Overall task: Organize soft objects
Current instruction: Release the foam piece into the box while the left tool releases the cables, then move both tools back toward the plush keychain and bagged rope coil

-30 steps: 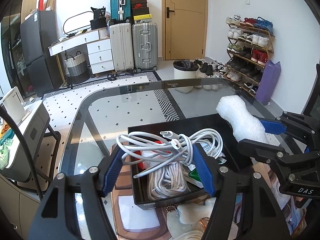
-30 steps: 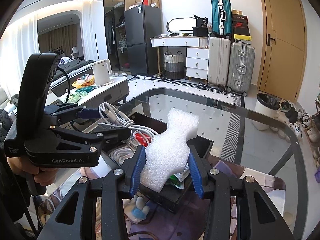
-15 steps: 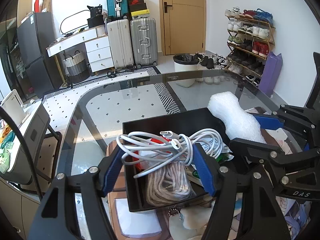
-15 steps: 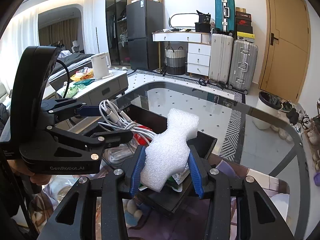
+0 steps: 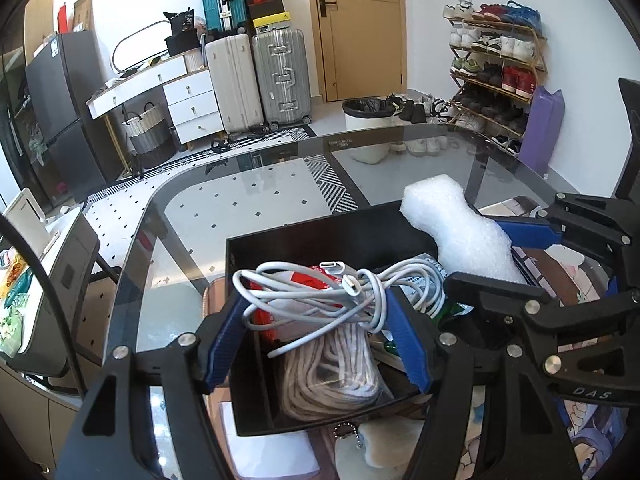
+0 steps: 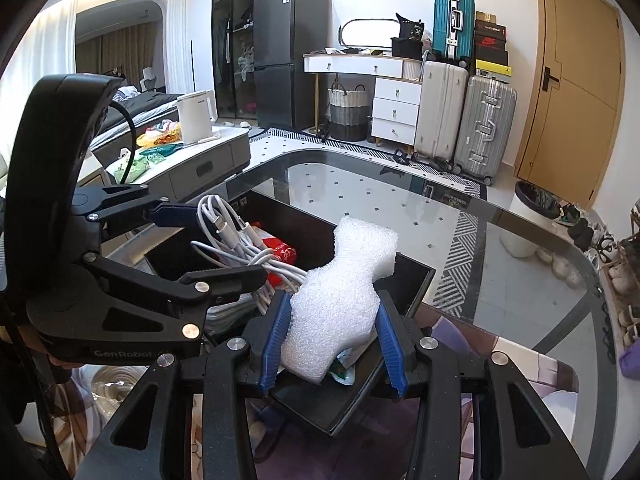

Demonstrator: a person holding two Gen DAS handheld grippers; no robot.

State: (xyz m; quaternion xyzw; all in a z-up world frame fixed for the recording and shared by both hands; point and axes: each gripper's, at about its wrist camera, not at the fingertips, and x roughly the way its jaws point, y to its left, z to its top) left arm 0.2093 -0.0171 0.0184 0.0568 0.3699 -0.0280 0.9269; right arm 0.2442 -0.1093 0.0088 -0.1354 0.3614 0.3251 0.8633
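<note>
Both your hand-held grippers hover loaded over the black box (image 5: 320,240) at centre frame on the glass desk (image 5: 248,200).
Your right hand-held gripper (image 6: 334,330) pinches the white foam piece (image 6: 344,292); your left hand-held gripper (image 5: 316,316) clamps the coiled white cable (image 5: 320,296), lower centre.

Both loads carried in over the box

White cable bundle (image 5: 328,296) and foam piece (image 6: 340,300) now sit farther over the black box (image 5: 304,248); coiled rope (image 5: 332,376) more exposed beneath.
</note>
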